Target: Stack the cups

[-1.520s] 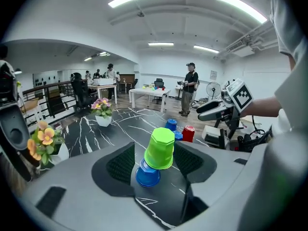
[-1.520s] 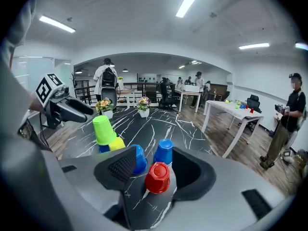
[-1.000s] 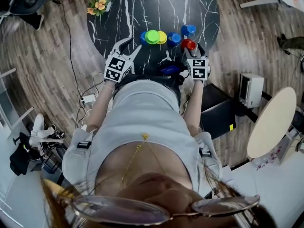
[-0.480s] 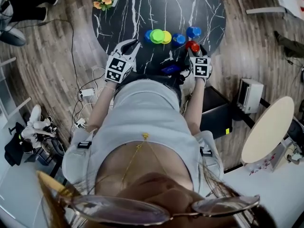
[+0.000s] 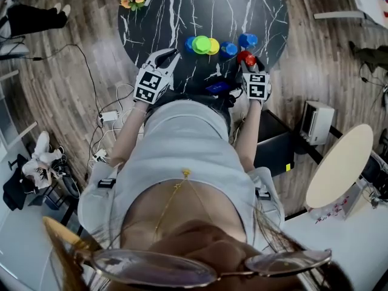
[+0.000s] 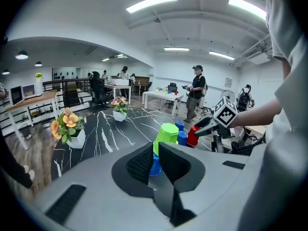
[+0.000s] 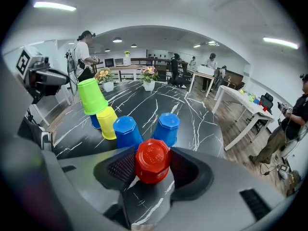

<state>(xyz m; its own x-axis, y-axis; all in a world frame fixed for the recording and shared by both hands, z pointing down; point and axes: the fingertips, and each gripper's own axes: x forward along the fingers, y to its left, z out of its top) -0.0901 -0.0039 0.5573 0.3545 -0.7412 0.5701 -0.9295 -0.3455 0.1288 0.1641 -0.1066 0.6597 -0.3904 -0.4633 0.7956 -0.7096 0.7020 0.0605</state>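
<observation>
Black table with white veins; red cup, green cup, yellow cup, blue cups

Left tongs closed empty; right tongs closing on red cup.

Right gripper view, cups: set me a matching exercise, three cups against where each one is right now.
Cups:
1. green cup
2. yellow cup
3. red cup

Places:
a. between the jaws of the right gripper
b. upside down on top of a blue cup
c. on the black marble table, beside that two-cup stack

Pairs: 1-b; 2-c; 3-a.

The right gripper's jaws have just been closing, with the red cup between them.
</observation>
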